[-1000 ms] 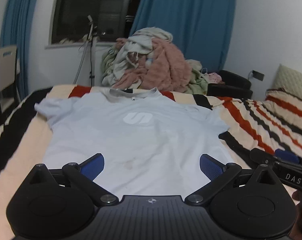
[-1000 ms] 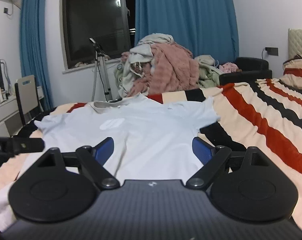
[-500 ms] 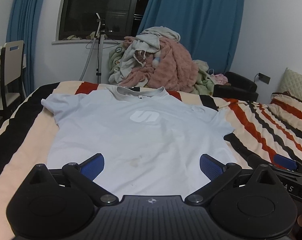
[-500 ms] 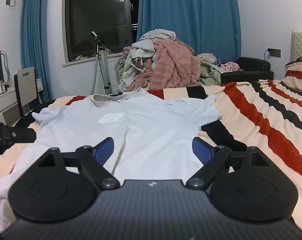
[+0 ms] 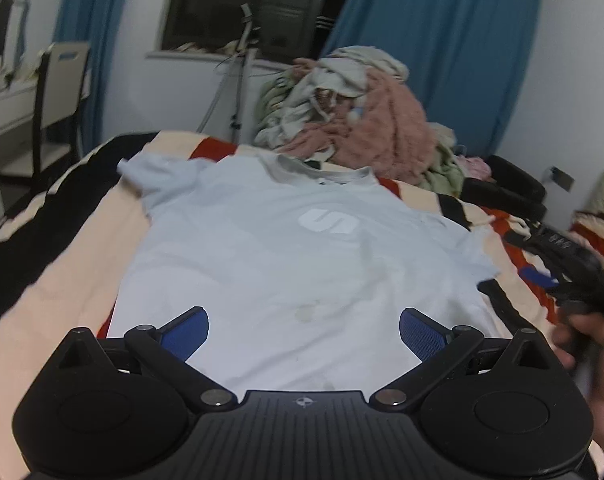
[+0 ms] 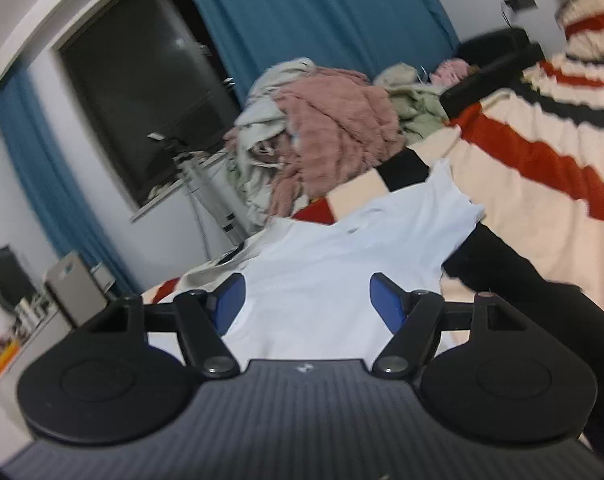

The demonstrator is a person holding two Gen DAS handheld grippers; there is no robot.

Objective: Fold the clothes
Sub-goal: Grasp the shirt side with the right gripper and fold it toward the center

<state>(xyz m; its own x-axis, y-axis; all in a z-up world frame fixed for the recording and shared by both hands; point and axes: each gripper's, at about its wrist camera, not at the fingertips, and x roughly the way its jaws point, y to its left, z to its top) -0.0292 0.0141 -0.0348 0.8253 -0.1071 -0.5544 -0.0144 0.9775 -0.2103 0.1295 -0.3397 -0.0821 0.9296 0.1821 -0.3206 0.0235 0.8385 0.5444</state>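
t-shirt (image 5: 286, 256) flat on bed (image 5: 62, 280), collar at 12 | right tongs (image 6: 307, 308) rolled, moved toward sleeve (image 6: 441, 204) at 1, closing, nothing between | left tongs (image 5: 303, 330) apart, empty

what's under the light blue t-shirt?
The light blue t-shirt lies flat on a fleecy blanket striped cream, red and black, which shows around its edges. Whatever lies beneath the shirt's middle is covered and cannot be seen.
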